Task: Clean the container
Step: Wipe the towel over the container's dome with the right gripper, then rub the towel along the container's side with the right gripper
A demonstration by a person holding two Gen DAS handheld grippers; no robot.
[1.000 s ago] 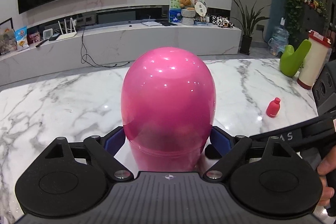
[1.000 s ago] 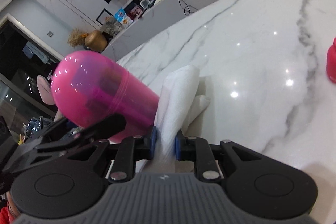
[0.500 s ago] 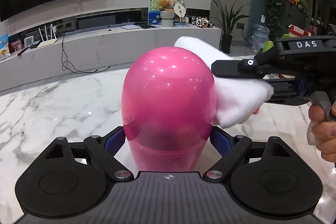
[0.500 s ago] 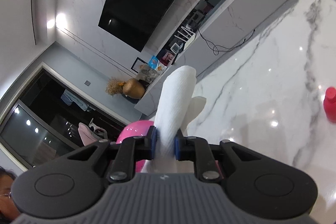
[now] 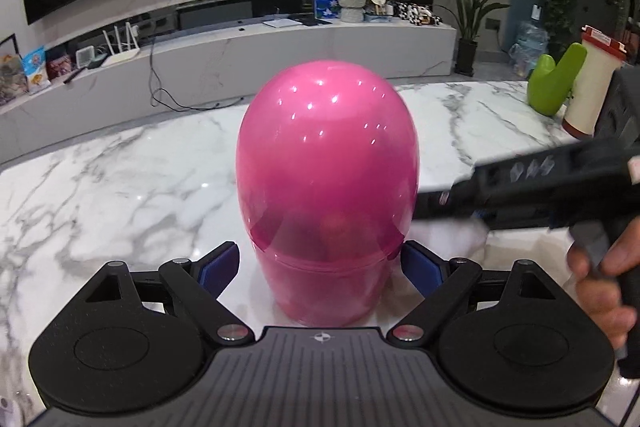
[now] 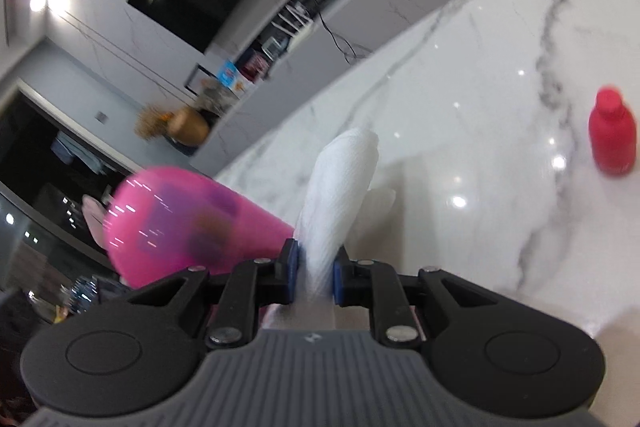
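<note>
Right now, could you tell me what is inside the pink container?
Through the translucent wall of the pink container, a dim rounded orange-brown shape shows low down, with darker patches. What they are cannot be told; the opaque lower section hides the rest.

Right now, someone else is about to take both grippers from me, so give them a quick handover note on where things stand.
Left gripper: shut on the pink container, held upright on the marble table.
Right gripper: shut on the white cloth, low at the container's right side.
Done: cannot tell how much has been wiped; this frame is motion-blurred.
Left: wipe all around the dome and base, then set both down. A small red bottle stands nearby; avoid knocking it.
</note>
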